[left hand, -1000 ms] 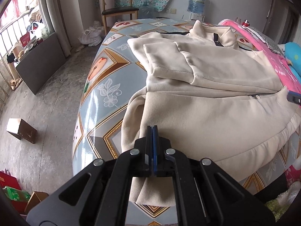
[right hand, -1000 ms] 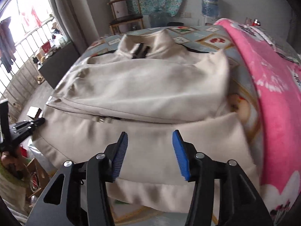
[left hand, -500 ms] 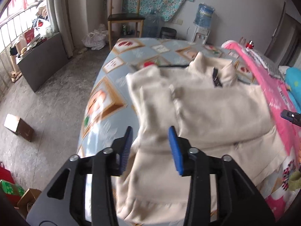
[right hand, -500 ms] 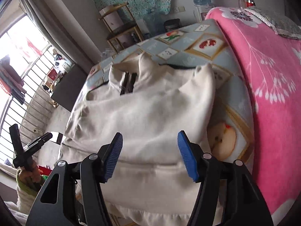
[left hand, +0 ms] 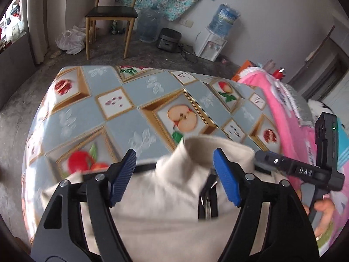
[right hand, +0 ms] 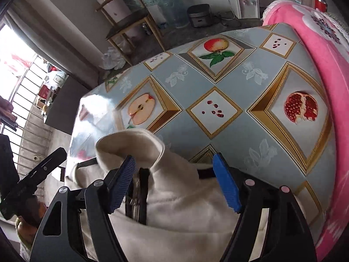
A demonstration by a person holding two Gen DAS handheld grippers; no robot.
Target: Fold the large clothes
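Note:
A cream fleece jacket lies on a table covered with a fruit-print cloth. Its stand-up collar and dark zipper point away from me. My left gripper hovers over the collar end, jaws opening, with nothing pinched between the blue pads. In the right wrist view the same jacket shows its collar just beyond my right gripper, whose jaws are also opening and hold nothing. Each gripper shows at the edge of the other's view.
A pink blanket lies along the table's right side. Beyond the far table edge stand a wooden chair, a water dispenser, a rice cooker and a plastic bag on the floor. A window with bars is at left.
Both grippers swept from the jacket's hem up to its collar. The left gripper went from shut to open, and the right gripper opened wider. The lower part of the jacket has dropped out of view.

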